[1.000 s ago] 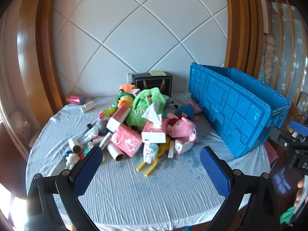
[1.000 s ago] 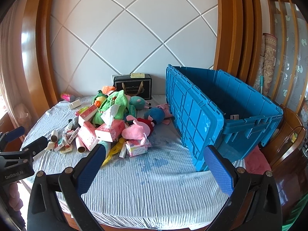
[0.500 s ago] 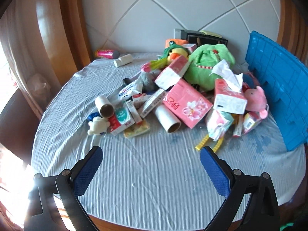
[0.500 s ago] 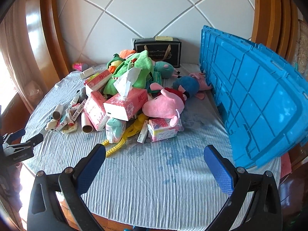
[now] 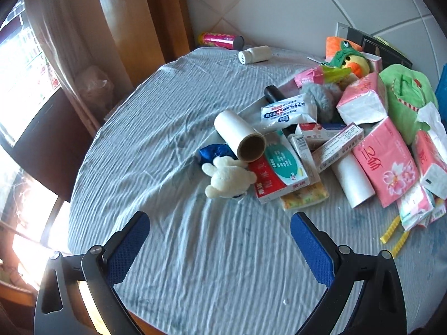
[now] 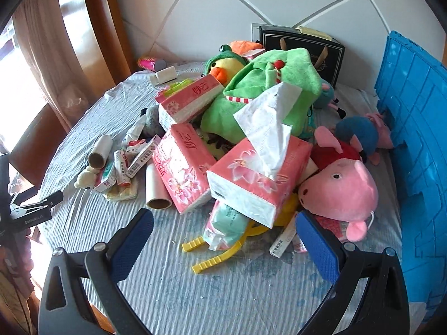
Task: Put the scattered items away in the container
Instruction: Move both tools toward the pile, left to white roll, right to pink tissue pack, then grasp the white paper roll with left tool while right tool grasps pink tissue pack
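Both spread wide, empty: left gripper (image 5: 219,247) over bare cloth near a small white plush (image 5: 227,180); right gripper (image 6: 223,244) before the pink tissue box (image 6: 258,180). Farther right, blue container (image 6: 416,145).

A white wipes pack (image 5: 285,110) in the left wrist view carries "75%" in blue beside a red cross mark. The red and green box (image 5: 279,170) shows "10". In the right wrist view, the left gripper (image 6: 30,212) bears pale lettering, too small to read surely.
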A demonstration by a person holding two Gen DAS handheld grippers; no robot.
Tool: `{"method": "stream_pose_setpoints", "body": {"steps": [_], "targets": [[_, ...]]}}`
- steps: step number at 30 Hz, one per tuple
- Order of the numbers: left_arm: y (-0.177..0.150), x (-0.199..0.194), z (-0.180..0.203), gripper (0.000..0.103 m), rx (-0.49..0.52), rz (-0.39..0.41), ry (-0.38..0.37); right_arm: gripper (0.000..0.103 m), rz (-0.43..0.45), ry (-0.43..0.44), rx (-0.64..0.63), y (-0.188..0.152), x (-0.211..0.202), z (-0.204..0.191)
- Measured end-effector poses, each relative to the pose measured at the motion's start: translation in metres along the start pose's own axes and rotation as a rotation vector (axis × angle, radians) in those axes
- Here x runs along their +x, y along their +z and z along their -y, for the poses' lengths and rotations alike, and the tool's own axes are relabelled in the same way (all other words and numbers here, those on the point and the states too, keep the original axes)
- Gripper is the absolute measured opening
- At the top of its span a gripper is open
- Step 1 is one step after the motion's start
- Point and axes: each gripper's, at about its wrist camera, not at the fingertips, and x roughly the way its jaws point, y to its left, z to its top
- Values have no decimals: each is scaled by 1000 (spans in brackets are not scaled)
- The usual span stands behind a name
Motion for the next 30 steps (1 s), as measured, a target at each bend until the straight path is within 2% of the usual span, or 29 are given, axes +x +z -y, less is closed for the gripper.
{"method": "stream_pose_setpoints", "body": {"steps": [6,8,12,14,20,26,28,30], "targets": [[45,33,-25,101,120,12,-71,103,6,-44,101,16,21,-40],[64,45,-31,101,148,17,-107,103,-5,-67,98,21,30,-59],[98,71,-26,101,187,-12,-166,91,-42,-96,142,27,51,-76],[109,85,-17,99,198,-47,-182,90,-64,-121,128,31,60,-80],[119,120,12,98,176,-181,-166,90,-97,-128,99,54,86,-69],[120,148,25,97,165,-251,-131,90,-64,-65,155,94,101,-55],[118,159,27,91,168,-292,-118,90,-53,-48,179,108,109,-52],[114,169,29,82,172,-330,-140,90,-51,-35,209,119,120,-50]]}}
